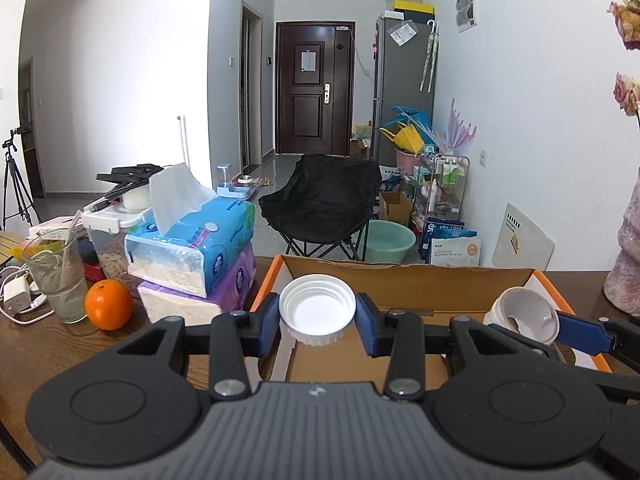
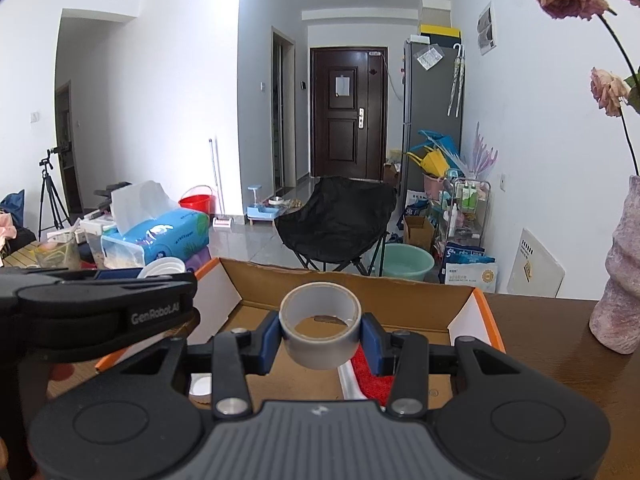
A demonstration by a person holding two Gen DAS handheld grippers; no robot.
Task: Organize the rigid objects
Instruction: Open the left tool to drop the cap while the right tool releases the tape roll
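Gripping a white screw lid by its ribbed rim, the left gripper has both blue pads pressed on the lid's sides, its open hollow facing the camera. The right gripper is clamped the same way on a roll of grey tape, held with its hole toward the lens. Both loads hang over an open cardboard box with orange outer edges. On the box floor, in the right wrist view, a red cloth lies beside a white strip, and a small white round thing sits near the left wall.

The box stands on a dark wooden table. To its left lie stacked tissue packs, blue on purple, then an orange and a clear glass. At the right end of the table stands a pinkish vase with dried roses.

Beyond the table a black folding chair stands on a grey tiled floor, a green basin beside it. A dark brown door closes the far hall, with a tall grey cabinet to its right and a tripod at far left.
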